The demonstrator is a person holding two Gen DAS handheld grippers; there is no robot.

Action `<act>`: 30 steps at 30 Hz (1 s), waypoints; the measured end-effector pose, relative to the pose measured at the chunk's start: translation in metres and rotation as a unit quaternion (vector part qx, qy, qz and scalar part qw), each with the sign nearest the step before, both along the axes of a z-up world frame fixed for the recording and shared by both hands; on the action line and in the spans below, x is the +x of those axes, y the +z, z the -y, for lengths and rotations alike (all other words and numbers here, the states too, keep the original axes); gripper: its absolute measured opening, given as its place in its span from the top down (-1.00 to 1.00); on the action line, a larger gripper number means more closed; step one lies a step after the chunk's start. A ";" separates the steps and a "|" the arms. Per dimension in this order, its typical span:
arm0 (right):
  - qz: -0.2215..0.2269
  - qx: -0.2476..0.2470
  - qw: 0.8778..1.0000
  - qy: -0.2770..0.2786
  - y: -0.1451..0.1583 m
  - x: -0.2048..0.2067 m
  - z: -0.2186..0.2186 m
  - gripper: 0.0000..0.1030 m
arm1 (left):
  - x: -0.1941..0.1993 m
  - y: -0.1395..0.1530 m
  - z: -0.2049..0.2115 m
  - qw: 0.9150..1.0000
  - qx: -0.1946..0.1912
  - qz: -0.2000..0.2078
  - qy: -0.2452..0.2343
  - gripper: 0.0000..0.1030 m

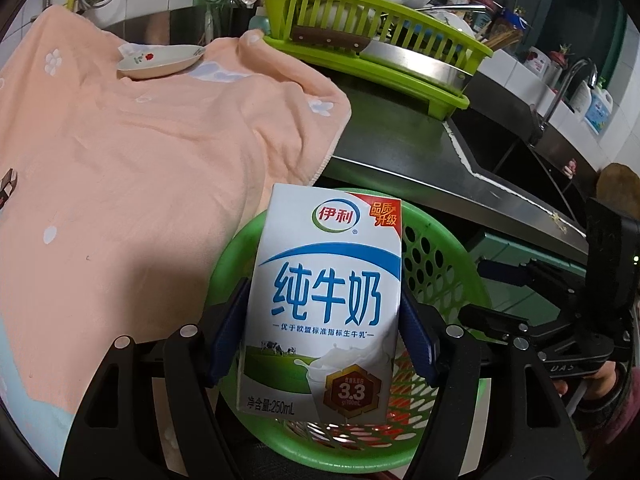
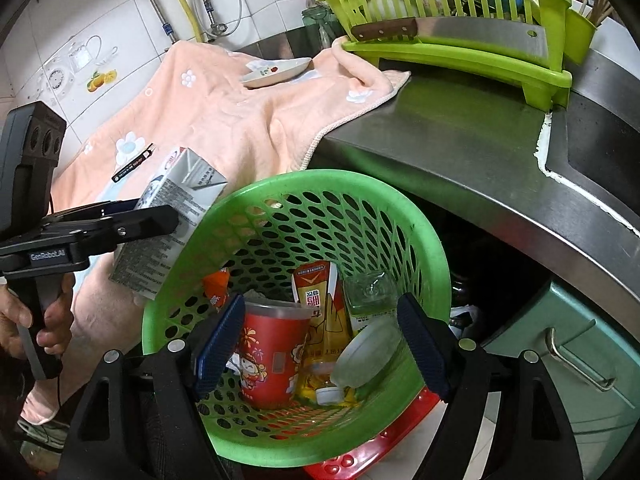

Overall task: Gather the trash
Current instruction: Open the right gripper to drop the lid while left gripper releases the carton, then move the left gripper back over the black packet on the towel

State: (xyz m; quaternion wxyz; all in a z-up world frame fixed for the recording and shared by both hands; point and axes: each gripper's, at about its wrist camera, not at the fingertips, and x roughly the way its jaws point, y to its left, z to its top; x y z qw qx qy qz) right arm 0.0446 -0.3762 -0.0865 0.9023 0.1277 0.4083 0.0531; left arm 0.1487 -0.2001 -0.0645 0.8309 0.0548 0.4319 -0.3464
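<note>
showing the left wrist view: the milk carton (image 1: 320, 300) is clamped between the blue pads (image 1: 226, 332) of the left gripper (image 1: 320, 336), jaws narrowed onto its two sides, and is held upright above the green basket (image 1: 440, 264), presumably so that it can be dropped in. printed on its face are "伊利", "纯牛奶", "品质升级", "3.3" and "净含量:250ml". the peach towel (image 1: 140, 168) covers the counter, and a small dish (image 1: 160, 62) rests on it.

showing the right wrist view: the right gripper (image 2: 320, 344) is poised over the basket mouth with jaws wide and nothing between them. the basket is judged to sit below the counter edge (image 2: 460, 168) so that trash can fall into it; a red cup (image 2: 272, 356), a yellow sachet (image 2: 316, 296) and a clear bottle (image 2: 368, 348) already lie inside. the carton is seen tilted at the basket rim, and "genrobot.ai" is read on the left gripper body. a cleaver (image 2: 460, 32) is slotted in the dish rack (image 2: 460, 60).
</note>
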 end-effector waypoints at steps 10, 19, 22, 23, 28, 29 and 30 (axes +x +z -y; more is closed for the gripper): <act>0.001 0.003 1.000 0.008 0.003 0.004 -0.006 -0.48 | 0.000 0.002 -0.008 1.000 0.005 0.004 0.004 -0.43; 0.006 -0.006 1.000 0.030 0.014 0.018 -0.023 -0.48 | 0.013 0.025 -0.050 0.998 0.015 0.037 0.041 -0.43; 0.008 -0.009 0.999 0.043 0.019 0.027 -0.033 -0.48 | 0.023 0.032 -0.071 0.996 0.017 0.048 0.069 -0.43; 0.009 -0.009 0.999 0.049 0.020 0.032 -0.038 -0.48 | 0.027 0.034 -0.079 0.996 0.017 0.050 0.078 -0.43; 0.014 -0.013 0.996 0.082 0.028 0.056 -0.064 -0.48 | 0.045 0.044 -0.123 0.990 0.023 0.060 0.123 -0.43; 0.015 -0.014 0.996 0.090 0.030 0.061 -0.071 -0.48 | 0.049 0.046 -0.132 0.989 0.025 0.062 0.132 -0.43; 0.017 -0.016 0.995 0.098 0.032 0.066 -0.078 -0.48 | 0.051 0.048 -0.139 0.988 0.027 0.064 0.138 -0.43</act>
